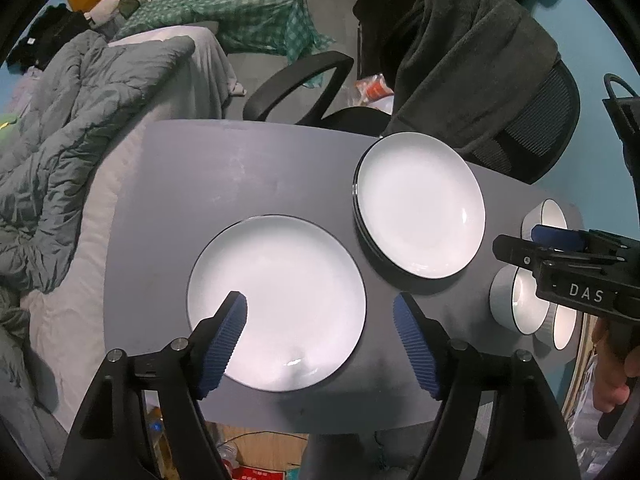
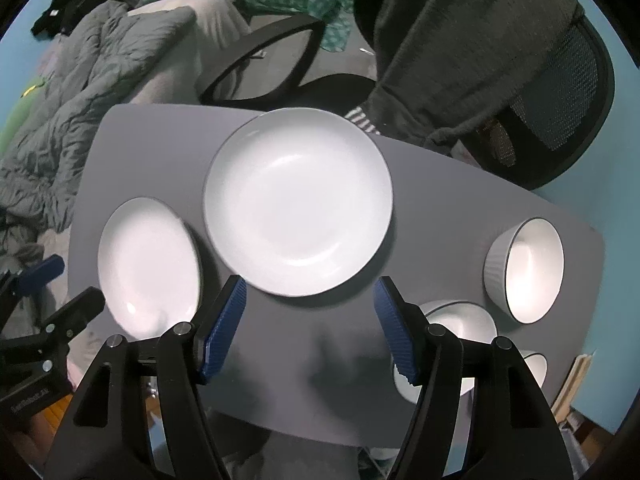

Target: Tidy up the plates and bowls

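Both tongs gape wide, holding nothing. Left gripper (image 1: 320, 320) hovers over the single plate (image 1: 276, 304) near the table (image 1: 180, 200) edge; right gripper (image 2: 308, 320) faces the plate stack (image 2: 298, 200). Bowls (image 2: 524, 270) crowd right, partly hidden.

White plates (image 1: 276, 304), black-rimmed, on a grey table (image 1: 224, 176). White bowls (image 2: 524, 270) (ribbed grey outside), blue ridged pads (image 1: 228, 344) on black grippers. Green checked cloth (image 1: 240, 12), teal wall (image 1: 588, 12).
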Available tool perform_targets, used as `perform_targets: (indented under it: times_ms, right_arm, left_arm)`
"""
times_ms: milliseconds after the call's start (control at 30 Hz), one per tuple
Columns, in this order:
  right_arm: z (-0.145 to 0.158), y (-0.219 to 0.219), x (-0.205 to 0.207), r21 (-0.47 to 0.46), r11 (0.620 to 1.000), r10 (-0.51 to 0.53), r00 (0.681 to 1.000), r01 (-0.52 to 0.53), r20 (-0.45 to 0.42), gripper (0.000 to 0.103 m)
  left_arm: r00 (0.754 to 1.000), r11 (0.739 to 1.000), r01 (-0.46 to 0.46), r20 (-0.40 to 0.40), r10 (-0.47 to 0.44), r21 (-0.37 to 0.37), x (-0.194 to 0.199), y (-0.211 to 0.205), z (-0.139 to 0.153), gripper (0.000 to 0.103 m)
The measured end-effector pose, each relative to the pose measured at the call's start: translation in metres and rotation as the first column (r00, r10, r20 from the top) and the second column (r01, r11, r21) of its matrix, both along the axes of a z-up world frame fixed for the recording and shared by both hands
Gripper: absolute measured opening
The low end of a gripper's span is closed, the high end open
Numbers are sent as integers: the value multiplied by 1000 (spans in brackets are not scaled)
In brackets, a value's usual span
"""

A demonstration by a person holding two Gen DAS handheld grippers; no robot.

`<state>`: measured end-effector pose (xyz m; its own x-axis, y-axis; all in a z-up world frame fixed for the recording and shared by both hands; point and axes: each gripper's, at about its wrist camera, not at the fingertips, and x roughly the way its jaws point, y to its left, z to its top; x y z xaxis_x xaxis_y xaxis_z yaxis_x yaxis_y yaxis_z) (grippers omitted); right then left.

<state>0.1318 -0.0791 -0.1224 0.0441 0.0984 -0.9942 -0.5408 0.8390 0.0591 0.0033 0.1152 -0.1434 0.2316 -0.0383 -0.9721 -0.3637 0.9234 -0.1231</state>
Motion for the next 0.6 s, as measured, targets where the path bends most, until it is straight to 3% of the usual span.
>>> perform_targets:
  times_ms: [600]
  right_arm:
    - [14, 16, -47, 10, 994, 106, 994, -106, -22, 67]
  left_arm:
    - [982, 981, -189, -33, 187, -42, -83, 40, 5, 77]
